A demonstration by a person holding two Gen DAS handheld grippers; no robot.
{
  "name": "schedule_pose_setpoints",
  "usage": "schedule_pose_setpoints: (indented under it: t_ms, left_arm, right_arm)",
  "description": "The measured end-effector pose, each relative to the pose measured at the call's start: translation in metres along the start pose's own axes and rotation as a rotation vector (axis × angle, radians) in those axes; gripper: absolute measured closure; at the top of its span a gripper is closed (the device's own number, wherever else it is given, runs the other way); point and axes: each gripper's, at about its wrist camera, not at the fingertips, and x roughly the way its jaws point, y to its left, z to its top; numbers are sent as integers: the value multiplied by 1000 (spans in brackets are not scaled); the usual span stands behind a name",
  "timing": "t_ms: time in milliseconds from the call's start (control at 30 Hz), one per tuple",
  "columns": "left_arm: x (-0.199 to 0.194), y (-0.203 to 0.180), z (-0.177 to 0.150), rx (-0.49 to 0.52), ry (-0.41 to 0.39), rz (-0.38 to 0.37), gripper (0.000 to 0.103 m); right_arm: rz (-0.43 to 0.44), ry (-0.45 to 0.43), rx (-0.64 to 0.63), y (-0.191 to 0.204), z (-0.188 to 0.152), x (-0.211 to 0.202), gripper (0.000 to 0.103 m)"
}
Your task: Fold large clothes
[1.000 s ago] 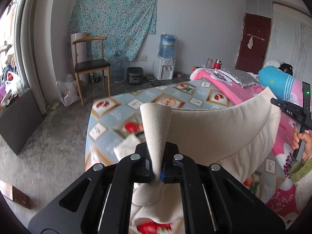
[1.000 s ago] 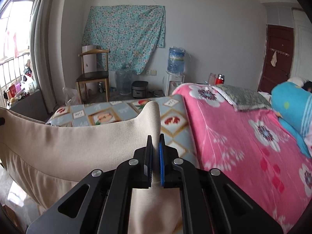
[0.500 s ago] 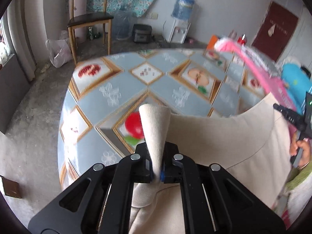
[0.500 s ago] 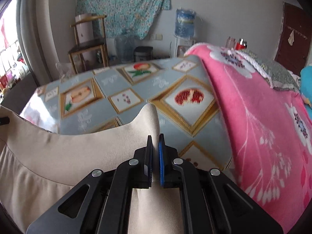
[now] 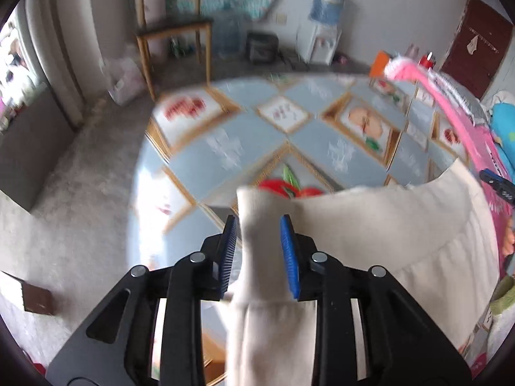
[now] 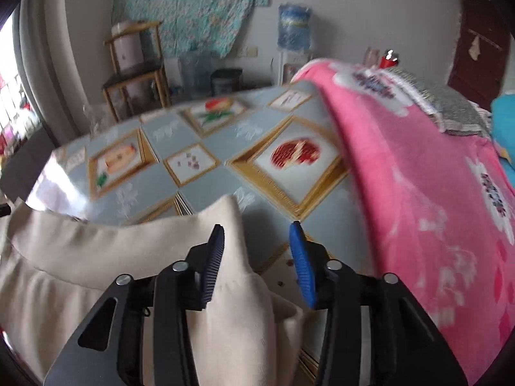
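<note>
Left wrist view: grey rough concrete floor (image 5: 80, 225) lies open along the left side of the glossy blue-grey tablecloth with gold-framed fruit squares (image 5: 225, 148); cloth's rounded near-left edge drops to the floor; wooden chair with dark seat (image 5: 175, 29) stands well beyond that edge; left gripper (image 5: 257, 244) has its jaws apart, just been opening, blue ribbed pads either side of the cream ribbed-knit garment (image 5: 370, 241), whose cuff-like corner stands between them; left pad clear of it, right pad just beside it, contact there not clear; garment's upper hem runs right in a taut curve toward the other gripper's tip at the frame edge; bare smooth cloth beyond the hem. Right wrist view: right gripper (image 6: 257, 254) has its jaws wider apart, also just been opening; garment corner leans against the left pad, right pad well clear; fuzzy pink blanket with white flowers (image 6: 418, 193) borders the tablecloth on the right, its edge running diagonally away.
</note>
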Motion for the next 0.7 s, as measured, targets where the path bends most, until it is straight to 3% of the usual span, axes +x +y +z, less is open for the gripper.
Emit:
schedule_pose_setpoints:
  t_ms: [133,233,300,433,500,600,700]
  left_arm:
    - [-59,-15,-24,75,-72,-103,76]
    - [-74,-37,-61,133,-21,-170,75]
    - [-68,-47,-85,139,34,-149,75]
    - [-35,-42,-135,100,119,-78,73]
    - [-39,-41,-143,107,64,-74,73]
    - [-50,-53,-140,173,54,42,74]
    - [-71,-61,-136,195,1,38,74]
  right_arm:
    - [121,-45,1,-2,-22,-63,61]
    - [235,7,-55,13,-63,-89,61]
    - [276,60,-70,21,-95,-94,61]
    - [250,159,-35,11,-154,-69,61]
    - [306,143,45,-3,-156,-68,61]
    - [203,138,29,5,-142,-80,61]
    - [216,84,-5,19,-137,-102,58]
